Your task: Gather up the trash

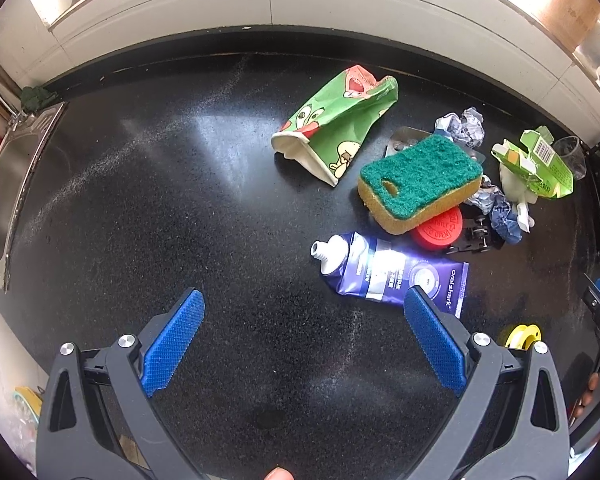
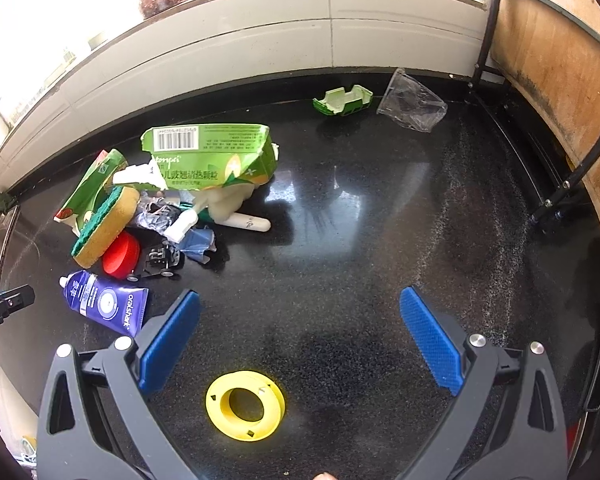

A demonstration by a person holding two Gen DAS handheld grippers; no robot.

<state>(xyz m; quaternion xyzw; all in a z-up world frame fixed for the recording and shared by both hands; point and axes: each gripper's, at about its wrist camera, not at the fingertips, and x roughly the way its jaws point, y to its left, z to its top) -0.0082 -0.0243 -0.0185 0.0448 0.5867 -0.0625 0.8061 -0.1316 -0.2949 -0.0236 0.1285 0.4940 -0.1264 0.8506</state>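
Trash lies in a heap on a black counter [image 1: 180,208]. A green cartoon wrapper [image 1: 336,124], a green-and-yellow sponge [image 1: 420,182], a red lid [image 1: 440,230], a purple toothpaste tube [image 1: 388,270], crumpled paper [image 1: 462,126] and a torn green carton [image 1: 540,164] show in the left wrist view. My left gripper [image 1: 304,320] is open and empty, just left of and below the tube. My right gripper [image 2: 300,320] is open and empty above a yellow spool [image 2: 244,404]. The carton [image 2: 212,156], tube [image 2: 104,302] and sponge [image 2: 104,226] lie to its left.
A steel sink [image 1: 8,184] is at the counter's left end. A crushed clear plastic cup [image 2: 412,102] and a small green box piece [image 2: 342,101] lie by the back wall. A small black toy car [image 2: 160,262] sits by the red lid. A wooden board in a black frame [image 2: 556,80] stands at right.
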